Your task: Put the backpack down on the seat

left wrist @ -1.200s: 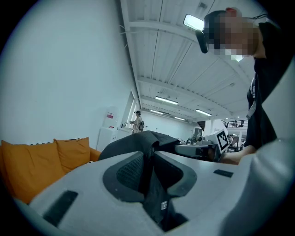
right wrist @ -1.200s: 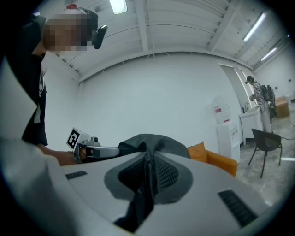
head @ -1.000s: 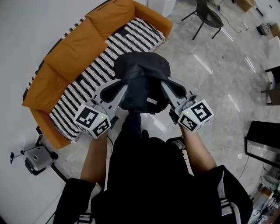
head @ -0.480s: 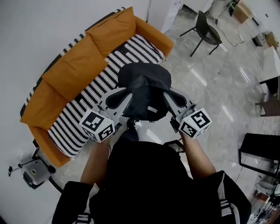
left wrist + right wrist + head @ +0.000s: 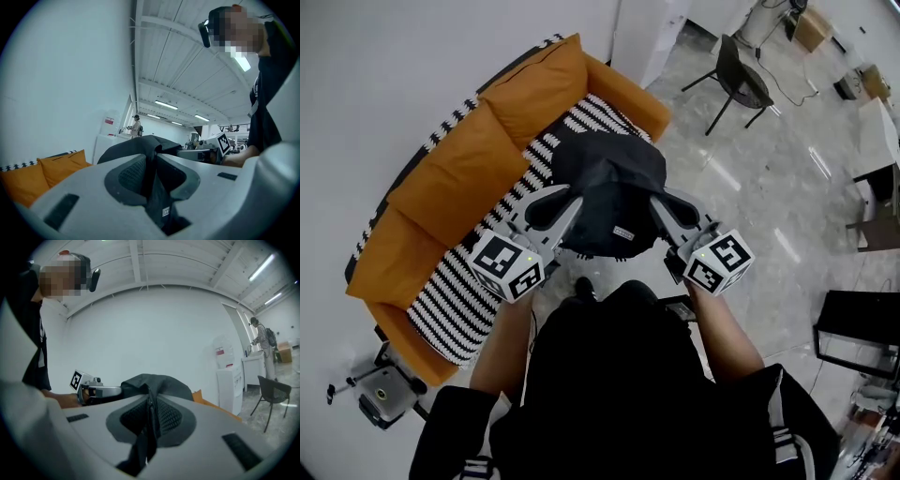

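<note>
Orange sofa (image 5: 450,178) against a white wall (image 5: 375,75). My left hand-held gripper (image 5: 549,204) and right hand-held gripper (image 5: 673,208) each pinch the black backpack (image 5: 607,187), lifted between them, not yet on the seat (image 5: 459,281) beyond them.

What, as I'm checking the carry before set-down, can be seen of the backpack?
The backpack is dark grey soft fabric, slumped into a rounded, creased lump, with a small white label low on its near face. It is held in the air: the left gripper and right gripper each have jaws shut on a fold at its sides. It hangs over the front edge of the striped seat, not resting on it. No straps show.
</note>
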Available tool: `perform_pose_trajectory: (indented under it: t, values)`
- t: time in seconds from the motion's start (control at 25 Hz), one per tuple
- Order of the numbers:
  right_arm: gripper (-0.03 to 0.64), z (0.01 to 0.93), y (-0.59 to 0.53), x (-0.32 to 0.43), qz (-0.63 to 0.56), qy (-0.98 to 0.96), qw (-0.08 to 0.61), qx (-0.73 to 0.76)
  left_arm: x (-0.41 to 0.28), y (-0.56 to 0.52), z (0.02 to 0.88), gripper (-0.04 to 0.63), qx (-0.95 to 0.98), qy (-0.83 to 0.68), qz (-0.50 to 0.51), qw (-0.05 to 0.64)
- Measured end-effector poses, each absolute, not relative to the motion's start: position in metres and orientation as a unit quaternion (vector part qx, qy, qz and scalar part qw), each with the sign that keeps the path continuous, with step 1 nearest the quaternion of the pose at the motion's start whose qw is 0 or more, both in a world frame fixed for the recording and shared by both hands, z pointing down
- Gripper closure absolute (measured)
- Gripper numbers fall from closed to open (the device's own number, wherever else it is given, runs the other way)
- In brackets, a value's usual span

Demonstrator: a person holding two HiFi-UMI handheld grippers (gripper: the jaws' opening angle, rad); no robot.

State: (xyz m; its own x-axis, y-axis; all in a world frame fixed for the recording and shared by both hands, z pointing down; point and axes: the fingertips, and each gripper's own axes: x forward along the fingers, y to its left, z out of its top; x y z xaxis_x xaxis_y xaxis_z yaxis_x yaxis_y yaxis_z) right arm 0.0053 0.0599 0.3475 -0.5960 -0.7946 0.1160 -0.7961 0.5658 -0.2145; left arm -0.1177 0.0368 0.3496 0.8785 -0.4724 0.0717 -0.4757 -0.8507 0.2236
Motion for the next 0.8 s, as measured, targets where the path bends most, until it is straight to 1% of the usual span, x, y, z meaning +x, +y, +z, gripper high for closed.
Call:
perform_pose_trajectory:
  t: [0.32,0.8]
  values:
    - [0.571,0.349,0.022,0.013,0.129,-0.887,-0.001,0.444,-0.11,-0.003,0.348,0.517,0.961,-0.25,0.006,0.118]
    - [0.572,0.369,-0.06,0.049,0.148,-0.899,-0.005,0.412,-0.075,-0.076,0.367,0.516,0.951,-0.28,0.03,0.132]
